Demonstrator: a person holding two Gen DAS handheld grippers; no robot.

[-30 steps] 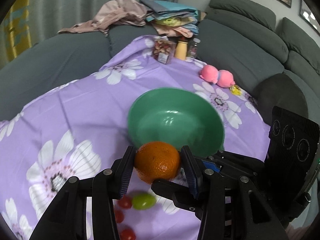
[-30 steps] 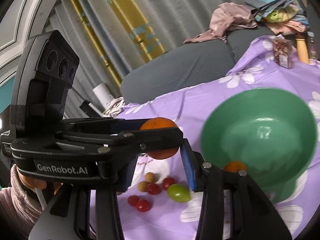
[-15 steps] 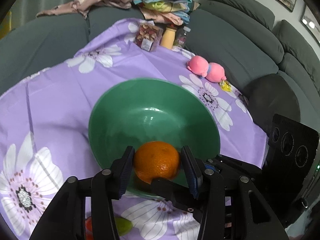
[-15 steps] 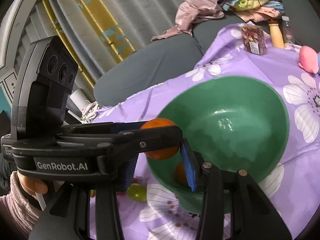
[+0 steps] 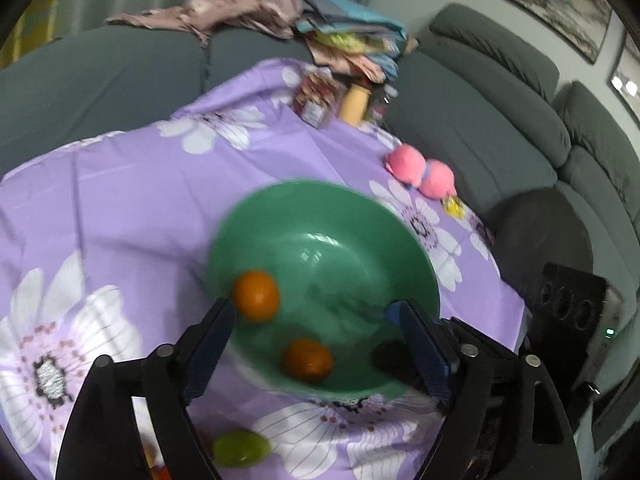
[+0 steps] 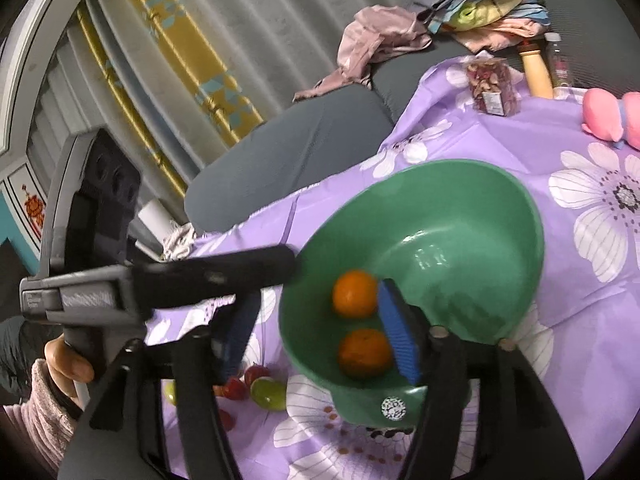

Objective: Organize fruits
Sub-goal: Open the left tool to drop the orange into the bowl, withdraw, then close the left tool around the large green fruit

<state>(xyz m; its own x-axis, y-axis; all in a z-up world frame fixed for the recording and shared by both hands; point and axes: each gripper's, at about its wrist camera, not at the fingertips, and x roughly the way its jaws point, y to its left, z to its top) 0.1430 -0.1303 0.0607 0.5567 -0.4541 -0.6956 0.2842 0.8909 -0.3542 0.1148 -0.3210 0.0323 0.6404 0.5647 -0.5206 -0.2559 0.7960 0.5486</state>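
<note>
The jaws of the left gripper (image 5: 312, 330) and the right gripper (image 6: 320, 336) have just been opened and stand spread with nothing pinched, so that two oranges (image 5: 256, 295) are left inside the green bowl (image 5: 340, 208).

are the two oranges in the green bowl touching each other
Apart. The left wrist view shows green bowl surface between the upper orange and the lower orange.

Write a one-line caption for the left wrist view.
Left gripper, jaws just opened and empty, above green bowl holding two oranges on a purple floral cloth.
</note>
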